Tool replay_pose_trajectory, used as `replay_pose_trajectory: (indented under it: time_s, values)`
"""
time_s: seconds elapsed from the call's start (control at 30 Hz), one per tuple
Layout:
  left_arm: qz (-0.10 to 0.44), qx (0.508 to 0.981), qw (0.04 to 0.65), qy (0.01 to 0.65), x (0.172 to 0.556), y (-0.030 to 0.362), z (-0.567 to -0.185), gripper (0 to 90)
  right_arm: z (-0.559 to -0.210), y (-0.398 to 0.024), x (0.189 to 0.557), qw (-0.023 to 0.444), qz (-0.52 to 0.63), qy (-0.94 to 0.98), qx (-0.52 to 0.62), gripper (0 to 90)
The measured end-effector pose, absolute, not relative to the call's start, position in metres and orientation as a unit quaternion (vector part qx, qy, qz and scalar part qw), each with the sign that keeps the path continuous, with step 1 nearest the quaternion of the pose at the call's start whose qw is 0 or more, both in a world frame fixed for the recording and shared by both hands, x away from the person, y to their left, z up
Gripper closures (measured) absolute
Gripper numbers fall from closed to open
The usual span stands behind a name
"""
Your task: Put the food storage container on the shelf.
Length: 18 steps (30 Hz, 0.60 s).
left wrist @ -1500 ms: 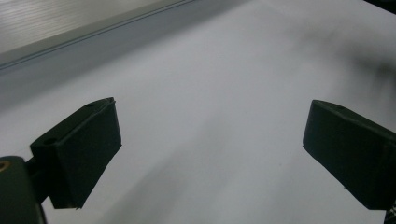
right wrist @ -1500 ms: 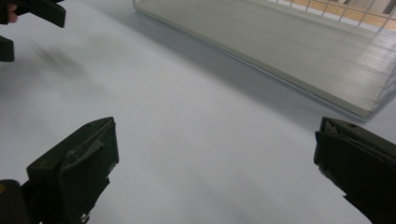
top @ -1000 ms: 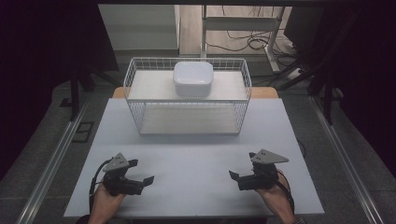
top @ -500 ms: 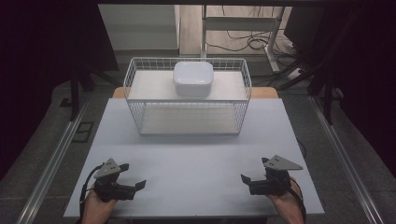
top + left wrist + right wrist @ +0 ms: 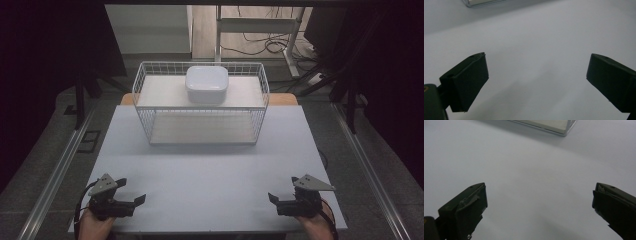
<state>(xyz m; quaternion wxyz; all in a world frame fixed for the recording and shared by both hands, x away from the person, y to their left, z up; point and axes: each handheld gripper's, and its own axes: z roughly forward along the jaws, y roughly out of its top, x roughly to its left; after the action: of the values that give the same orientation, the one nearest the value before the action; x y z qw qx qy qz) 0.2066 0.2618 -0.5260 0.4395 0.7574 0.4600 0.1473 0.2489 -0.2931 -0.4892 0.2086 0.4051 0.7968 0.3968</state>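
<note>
Both grippers, left [image 5: 136, 200] and right [image 5: 273, 198], rest near the table's [image 5: 210, 170] front edge, jaws apart and empty. The white box [image 5: 207, 84] sits on the wire rack [image 5: 200, 117], well apart, with bare tabletop between.

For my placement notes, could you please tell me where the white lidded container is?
In the high view, the white container sits on the upper shelf of the wire basket, at the table's far middle.

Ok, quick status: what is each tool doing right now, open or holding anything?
Left tool: open, holding nothing, above the white table.
Right tool: open, holding nothing, above the same table.
</note>
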Motion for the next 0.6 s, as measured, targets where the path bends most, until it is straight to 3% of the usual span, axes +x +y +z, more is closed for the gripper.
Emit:
replay_pose_trajectory:
  time_s: [0.6]
  values:
    - [0.126,0.747,0.435,0.486,0.209,0.270,-0.532,4.1,-0.505,-0.306,0.236,0.193,0.361,0.803,0.432,0.0]
